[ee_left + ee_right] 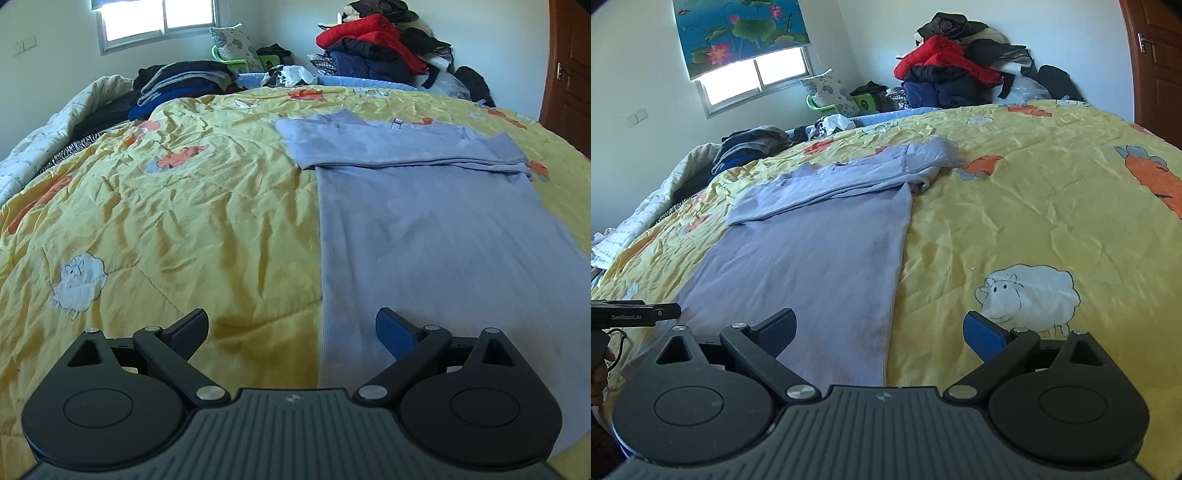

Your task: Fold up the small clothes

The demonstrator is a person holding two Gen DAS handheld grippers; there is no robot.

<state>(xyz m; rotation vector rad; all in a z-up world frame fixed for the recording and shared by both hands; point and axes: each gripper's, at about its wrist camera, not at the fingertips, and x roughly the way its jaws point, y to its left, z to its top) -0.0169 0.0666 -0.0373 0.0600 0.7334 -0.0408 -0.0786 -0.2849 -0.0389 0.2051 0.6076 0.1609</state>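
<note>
The lavender top (424, 206) lies flat on the bed (184, 206), sleeves folded across at 12 o'clock; body folds remain. Left gripper (291, 330) and right gripper (879, 328) hover, jaws spread wide, empty.

Clothes piles (373, 40) far; quilt (184, 221) bare.

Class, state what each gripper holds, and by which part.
Nothing: the left gripper and right gripper are open above the lilac top.
</note>
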